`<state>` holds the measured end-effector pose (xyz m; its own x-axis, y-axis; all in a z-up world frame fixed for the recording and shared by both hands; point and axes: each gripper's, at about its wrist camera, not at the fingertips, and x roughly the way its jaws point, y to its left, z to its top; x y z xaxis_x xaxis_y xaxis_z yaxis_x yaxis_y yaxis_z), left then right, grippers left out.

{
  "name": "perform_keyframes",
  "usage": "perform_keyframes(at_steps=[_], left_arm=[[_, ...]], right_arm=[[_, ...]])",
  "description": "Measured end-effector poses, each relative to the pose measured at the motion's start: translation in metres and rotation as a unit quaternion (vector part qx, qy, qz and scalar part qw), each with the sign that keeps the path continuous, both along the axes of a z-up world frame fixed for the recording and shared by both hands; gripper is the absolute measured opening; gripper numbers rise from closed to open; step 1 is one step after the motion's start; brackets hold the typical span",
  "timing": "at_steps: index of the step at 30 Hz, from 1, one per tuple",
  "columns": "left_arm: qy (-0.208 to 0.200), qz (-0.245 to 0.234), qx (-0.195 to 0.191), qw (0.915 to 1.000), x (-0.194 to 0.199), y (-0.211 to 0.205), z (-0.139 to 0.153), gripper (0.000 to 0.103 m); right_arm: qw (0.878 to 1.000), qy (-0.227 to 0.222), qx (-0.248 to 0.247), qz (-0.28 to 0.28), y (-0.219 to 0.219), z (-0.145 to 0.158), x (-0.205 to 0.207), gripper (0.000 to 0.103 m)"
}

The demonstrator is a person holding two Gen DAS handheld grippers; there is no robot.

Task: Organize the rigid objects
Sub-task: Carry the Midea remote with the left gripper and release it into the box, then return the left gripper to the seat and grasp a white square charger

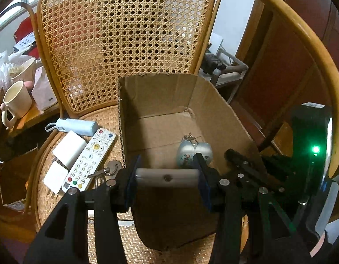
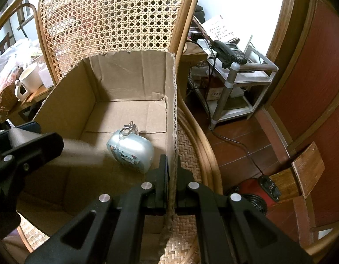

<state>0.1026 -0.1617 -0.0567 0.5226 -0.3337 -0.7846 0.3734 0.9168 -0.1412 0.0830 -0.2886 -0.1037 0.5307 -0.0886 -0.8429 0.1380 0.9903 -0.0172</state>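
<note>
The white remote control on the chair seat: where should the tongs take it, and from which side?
Probably across the two long edges of the remote control, near its middle, coming from above. It lies flat and is long and narrow. A white block touches its left edge and keys lie by its right, so finger room there is little.

Brown cardboard box [image 2: 130, 81]; pale blue case [image 2: 131, 150] with cartoon print; white remote [image 1: 90, 160] with red, green, yellow buttons; honey-coloured cane-weave chair [image 1: 125, 33]; cream mug [image 1: 16, 101].
</note>
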Motion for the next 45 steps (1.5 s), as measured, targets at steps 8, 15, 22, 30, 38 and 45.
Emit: perform_keyframes(at_steps=[8, 15, 22, 30, 38, 45], left_arm=[[-0.055, -0.007, -0.006, 0.9984, -0.011, 0.01, 0.019, 0.084], [-0.106, 0.029, 0.01, 0.9938, -0.01, 0.035, 0.036, 0.103], [-0.091, 0.083, 0.027, 0.992, 0.014, 0.081, 0.031, 0.103], [-0.043, 0.143, 0.057, 0.9872, 0.044, 0.135, 0.001, 0.103], [-0.001, 0.143, 0.089, 0.9857, 0.063, 0.153, -0.029, 0.103], [0.086, 0.115, 0.044, 0.9887, 0.082, 0.169, -0.063, 0.103]], right_arm=[[1.0, 0.0, 0.001, 0.001, 0.002, -0.002, 0.0, 0.006], [1.0, 0.0, 0.0, 0.001, 0.002, -0.001, 0.0, 0.006], [1.0, 0.0, 0.0, 0.001, 0.002, -0.002, 0.0, 0.006], [1.0, 0.001, 0.0, 0.0, 0.002, -0.002, -0.001, 0.006], [1.0, 0.002, -0.001, 0.0, 0.002, -0.003, -0.001, 0.006], [1.0, 0.002, -0.001, 0.001, 0.002, -0.003, -0.001, 0.006]])
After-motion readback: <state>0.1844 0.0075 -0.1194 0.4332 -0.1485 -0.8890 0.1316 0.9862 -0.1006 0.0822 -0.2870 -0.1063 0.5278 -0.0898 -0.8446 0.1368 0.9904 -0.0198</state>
